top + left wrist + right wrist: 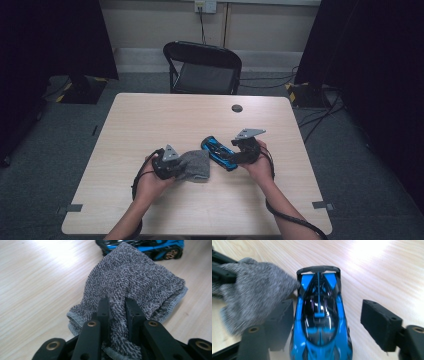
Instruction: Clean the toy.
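Grey cloth (196, 165) touches blue car (218, 150) — chair (204, 67) behind table (165, 115).

Bare forearms, no sleeves visible. Left tongs (176, 168) and right tongs (235, 156): black, blocky jaws, brass-coloured pivot rivets, grey three-cornered plate on top of each, black cable trailing from each.

You have a grey-and-white flecked cloth (135, 280) with a pale grey hem, a bright blue toy car (319, 322) with glossy black top, and a light wood-grain table (150, 115).
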`<state>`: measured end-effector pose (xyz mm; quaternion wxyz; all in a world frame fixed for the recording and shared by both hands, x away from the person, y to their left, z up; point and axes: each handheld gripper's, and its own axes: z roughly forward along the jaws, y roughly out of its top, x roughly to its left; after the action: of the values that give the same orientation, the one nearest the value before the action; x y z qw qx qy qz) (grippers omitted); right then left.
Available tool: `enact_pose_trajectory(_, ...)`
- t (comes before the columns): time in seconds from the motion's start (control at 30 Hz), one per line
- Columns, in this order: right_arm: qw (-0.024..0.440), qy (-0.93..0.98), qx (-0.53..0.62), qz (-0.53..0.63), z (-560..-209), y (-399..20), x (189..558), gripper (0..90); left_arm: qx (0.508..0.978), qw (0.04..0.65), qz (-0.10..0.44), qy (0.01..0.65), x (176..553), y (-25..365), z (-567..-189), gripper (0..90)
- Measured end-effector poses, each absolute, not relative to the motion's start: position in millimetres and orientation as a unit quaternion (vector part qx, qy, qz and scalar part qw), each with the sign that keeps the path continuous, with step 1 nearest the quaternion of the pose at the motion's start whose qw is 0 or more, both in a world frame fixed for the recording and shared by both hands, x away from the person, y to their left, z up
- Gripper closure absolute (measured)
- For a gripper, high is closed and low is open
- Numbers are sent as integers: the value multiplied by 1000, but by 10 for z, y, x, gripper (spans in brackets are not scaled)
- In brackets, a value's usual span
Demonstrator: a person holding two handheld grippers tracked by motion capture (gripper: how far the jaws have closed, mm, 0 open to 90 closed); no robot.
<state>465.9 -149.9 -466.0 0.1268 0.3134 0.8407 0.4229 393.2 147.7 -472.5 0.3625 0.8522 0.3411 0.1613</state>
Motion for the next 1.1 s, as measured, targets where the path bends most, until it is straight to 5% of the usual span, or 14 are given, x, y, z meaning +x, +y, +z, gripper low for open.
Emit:
enact_pose_trajectory(0.43,129,860,305,389,-4825,-1191,4772,398,872,370,125,294,3797,1196,-4748,733)
enact_pose_trajectory(0.57,130,856,309,394,-4839,-1210,4762,401,862,397,135,285,3806,1160,-4721,559)
enact_pose_trajectory(0.77,129,854,310,397,-4846,-1221,4760,401,867,406,115,266,3878,1056,-4760,422)
enact_pose_trajectory(0.87,128,856,310,394,-4840,-1218,4762,401,880,388,99,256,3889,1044,-4875,441)
enact_pose_trajectory(1.1,129,853,310,400,-4853,-1235,4751,401,882,389,100,247,3895,1050,-4913,638)
